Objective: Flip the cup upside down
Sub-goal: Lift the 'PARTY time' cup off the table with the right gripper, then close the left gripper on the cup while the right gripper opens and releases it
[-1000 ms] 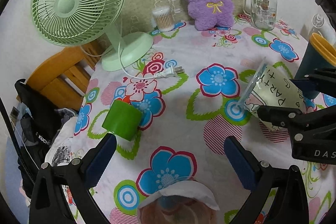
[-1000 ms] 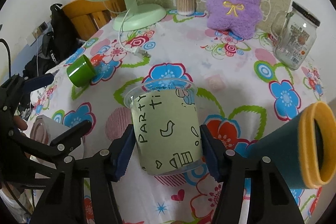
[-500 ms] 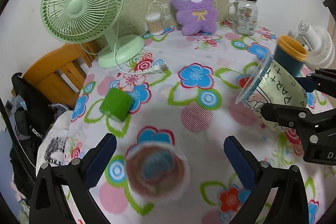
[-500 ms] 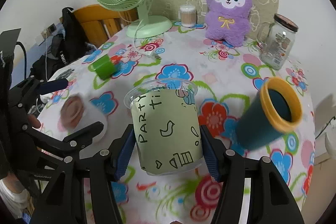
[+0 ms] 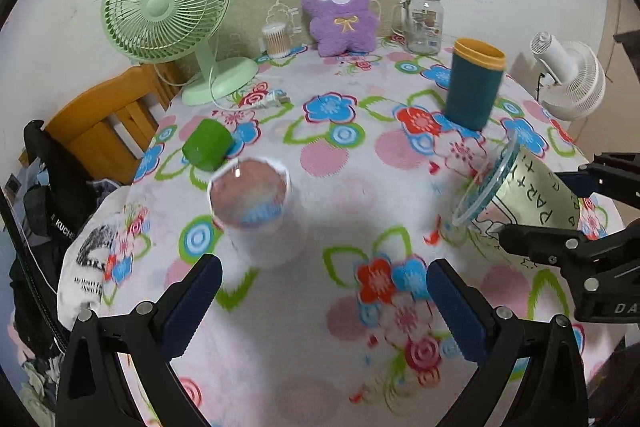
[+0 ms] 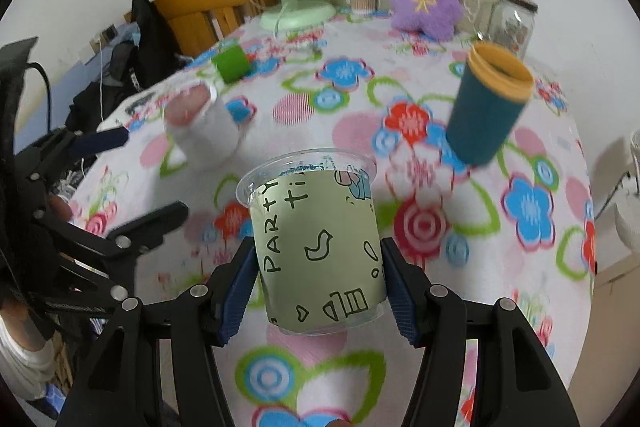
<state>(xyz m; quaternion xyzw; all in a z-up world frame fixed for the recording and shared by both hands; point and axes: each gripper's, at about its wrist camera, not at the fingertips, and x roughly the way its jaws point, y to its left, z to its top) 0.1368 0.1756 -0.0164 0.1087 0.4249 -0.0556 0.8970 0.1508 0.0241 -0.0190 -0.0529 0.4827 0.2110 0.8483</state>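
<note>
A: Your right gripper (image 6: 318, 293) is clamped on the clear PARTY cup (image 6: 316, 247), one blue pad on each side of the lower body, near the base. The cup is off the floral tablecloth (image 5: 320, 167), held above its near right part.

B: Which way does it point?

A: Long axis runs forward along your fingers, rim away from you, base toward the wrist. In the left wrist view the cup (image 5: 520, 195) lies tilted, mouth facing left and slightly down. So roughly halfway through the turn, by my read.

B: Left side?

A: Your left gripper (image 5: 324, 303) is wide open, nothing between the pads. It hangs above the table with the white paper cup (image 5: 252, 211) ahead of it and slightly left, apart from both pads. It's well left of the held cup and plays no part in the grip.

B: What does the flip hinge on?

A: Wrist roll or pitch on your right hand until the rim faces the cloth. The grip sits near the base, so the rim end swings the wide arc. Teal cup with the yellow rim (image 6: 486, 107) stands beyond and to the right; green cup (image 6: 232, 63) lies on its side far left. Neither is near the spot below the rim, as far as I can judge.
</note>
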